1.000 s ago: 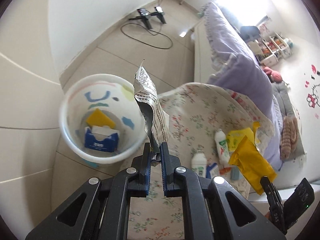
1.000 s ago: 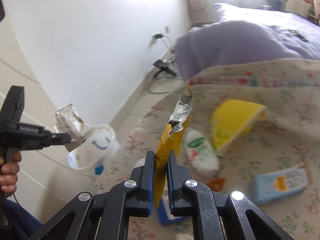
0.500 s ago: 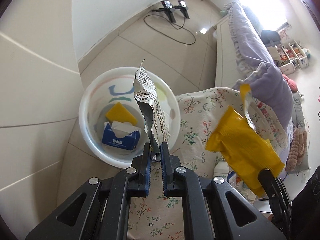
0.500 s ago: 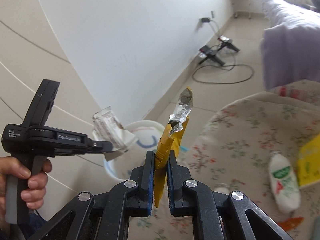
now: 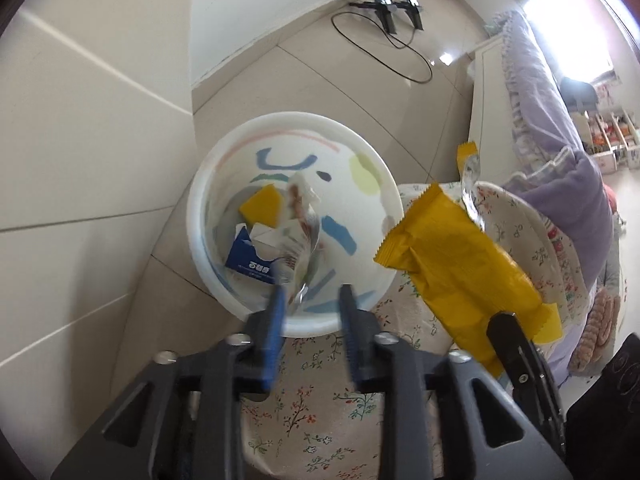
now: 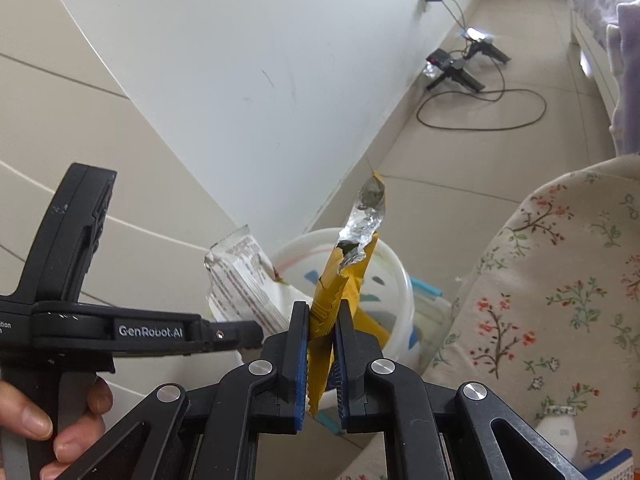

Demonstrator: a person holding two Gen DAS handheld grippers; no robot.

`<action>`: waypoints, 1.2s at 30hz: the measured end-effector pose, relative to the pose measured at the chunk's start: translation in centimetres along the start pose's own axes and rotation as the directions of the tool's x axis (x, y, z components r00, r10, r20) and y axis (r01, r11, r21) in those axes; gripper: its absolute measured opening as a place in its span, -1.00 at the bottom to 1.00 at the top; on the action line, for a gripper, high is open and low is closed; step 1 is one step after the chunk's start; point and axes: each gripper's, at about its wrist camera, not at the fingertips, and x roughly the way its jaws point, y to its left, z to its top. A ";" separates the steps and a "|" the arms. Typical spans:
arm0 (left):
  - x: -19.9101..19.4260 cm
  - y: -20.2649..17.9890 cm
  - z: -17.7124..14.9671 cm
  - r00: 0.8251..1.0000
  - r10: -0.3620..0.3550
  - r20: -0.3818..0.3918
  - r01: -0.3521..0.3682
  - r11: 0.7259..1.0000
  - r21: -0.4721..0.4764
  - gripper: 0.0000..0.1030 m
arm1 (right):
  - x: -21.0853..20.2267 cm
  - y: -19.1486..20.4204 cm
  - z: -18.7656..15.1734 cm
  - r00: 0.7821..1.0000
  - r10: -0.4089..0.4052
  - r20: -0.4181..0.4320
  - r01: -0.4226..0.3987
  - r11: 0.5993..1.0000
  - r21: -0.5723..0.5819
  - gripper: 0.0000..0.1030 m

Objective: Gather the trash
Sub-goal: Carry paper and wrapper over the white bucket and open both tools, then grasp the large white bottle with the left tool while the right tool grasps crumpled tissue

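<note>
- The left gripper is hovering over the white bin; its jaws have just been opening and are now standing spread, pressing on nothing.
- The white printed wrapper is dropping loose between the blue pads into the bin, blurred; in the right wrist view its upper end is sticking up beside the bin rim.
- A blue tissue box and a yellow piece are lying at the bin's bottom.
- The right gripper is pinching a torn yellow wrapper tight, just beside the bin, foil showing at its ripped top.
- The floral-clothed table is crowding the bin's right side.
- A black cable and small stands are lying on the tiled floor by the wall, well apart.
</note>
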 end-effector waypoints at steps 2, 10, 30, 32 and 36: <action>-0.7 0.5 0.2 1.000 -0.014 0.021 0.014 1.000 -0.024 0.12 | 0.4 -0.1 0.0 1.000 0.000 -0.007 0.000 1.000 0.004 -0.81; -2.2 2.1 0.7 0.996 -0.062 0.062 0.069 0.991 -0.117 0.14 | 2.4 -0.1 -0.3 0.999 0.035 -0.039 -0.034 0.999 0.011 -0.81; -1.4 -7.5 -3.4 0.995 0.018 0.096 -0.036 0.980 0.195 0.14 | -9.9 -7.4 -0.9 0.980 -0.191 -0.062 0.195 0.979 0.053 0.06; -0.7 -8.9 -4.3 0.996 0.025 0.081 -0.044 0.970 0.241 0.13 | -13.9 -8.6 -1.5 0.970 -0.244 -0.009 0.245 0.968 0.059 0.42; 1.4 -12.3 -7.1 0.998 0.042 0.042 -0.054 0.939 0.339 0.14 | -19.6 -12.5 -3.6 0.941 -0.332 0.057 0.322 0.937 0.138 0.65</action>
